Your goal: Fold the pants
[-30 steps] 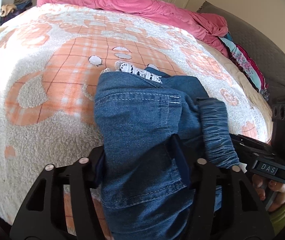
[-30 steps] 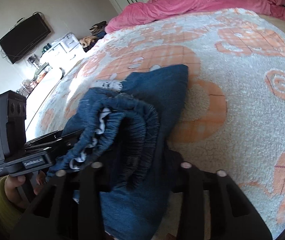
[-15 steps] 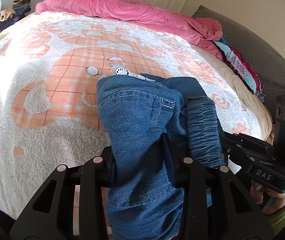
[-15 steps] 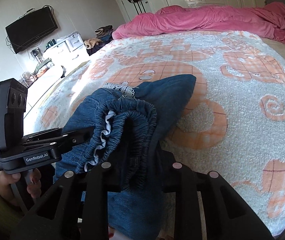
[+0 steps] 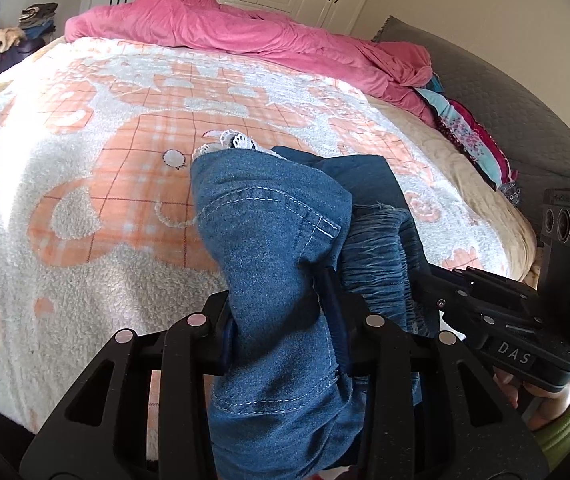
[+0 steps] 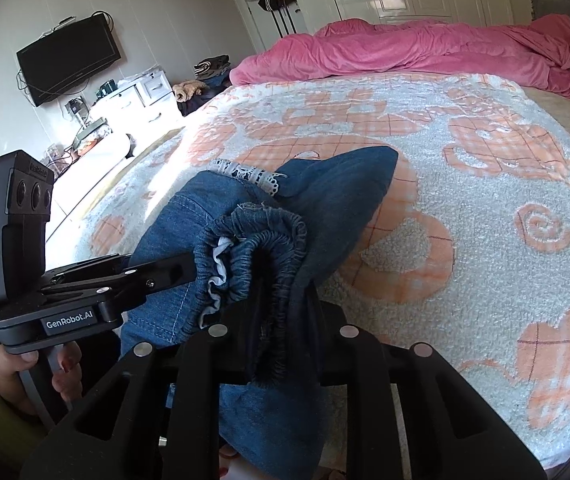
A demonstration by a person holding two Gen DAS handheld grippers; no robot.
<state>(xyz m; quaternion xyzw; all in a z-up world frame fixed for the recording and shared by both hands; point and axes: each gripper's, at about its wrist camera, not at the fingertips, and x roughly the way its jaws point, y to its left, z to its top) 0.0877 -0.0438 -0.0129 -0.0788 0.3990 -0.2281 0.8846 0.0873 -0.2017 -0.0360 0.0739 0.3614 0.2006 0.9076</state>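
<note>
The blue denim pants point(image 5: 269, 248) with a white lace hem point(image 5: 237, 141) are bunched and lifted at the near edge of the bed. My left gripper point(image 5: 281, 320) is shut on the denim beside the elastic waistband point(image 5: 381, 248). My right gripper point(image 6: 281, 320) is shut on the gathered waistband point(image 6: 261, 248). Each gripper shows in the other's view: the right one point(image 5: 441, 284) at the right, the left one point(image 6: 181, 268) at the left. The far end of the pants point(image 6: 349, 176) lies on the blanket.
The bed carries a white and orange fleece blanket point(image 5: 85, 160) point(image 6: 485, 200). A pink duvet point(image 5: 245, 36) lies bunched at the far end. Folded colourful clothes point(image 5: 473, 140) and a grey headboard point(image 5: 517, 112) are at the right. A TV point(image 6: 69, 64) and dresser point(image 6: 137, 100) stand left.
Both grippers have risen and pulled back with the pants, so the cloth bunches tighter between the jaws and more of the room shows. Both grips have held.
</note>
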